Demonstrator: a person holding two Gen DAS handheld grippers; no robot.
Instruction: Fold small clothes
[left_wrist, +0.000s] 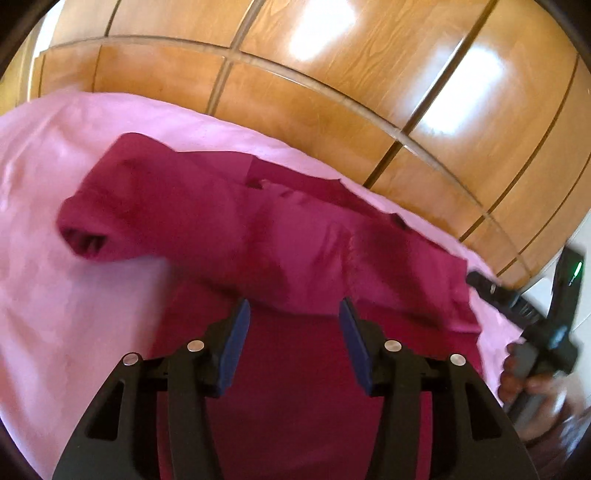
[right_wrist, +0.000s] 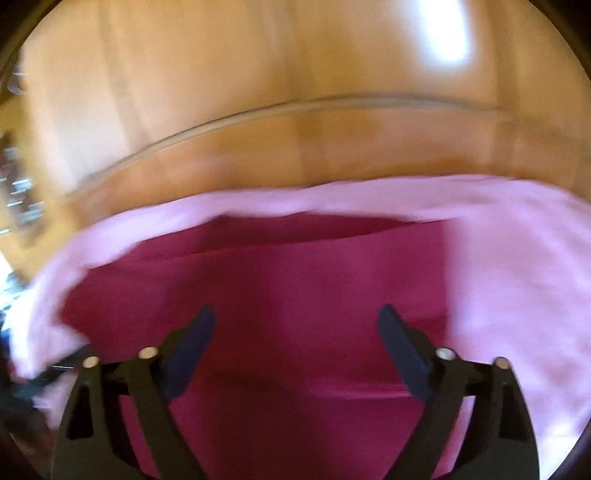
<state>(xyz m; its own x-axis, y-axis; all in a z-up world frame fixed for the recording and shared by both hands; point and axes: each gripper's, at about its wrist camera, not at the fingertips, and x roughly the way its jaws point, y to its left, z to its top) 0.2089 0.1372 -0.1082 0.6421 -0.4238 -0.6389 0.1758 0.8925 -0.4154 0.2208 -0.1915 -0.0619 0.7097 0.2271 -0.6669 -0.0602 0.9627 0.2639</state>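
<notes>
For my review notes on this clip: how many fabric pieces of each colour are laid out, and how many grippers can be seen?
Dark magenta garment: 1
Light pink cloth under it: 1
Grippers: 2, the left gripper and the right gripper, both with jaws apart and nothing between them
Total: 4
</notes>
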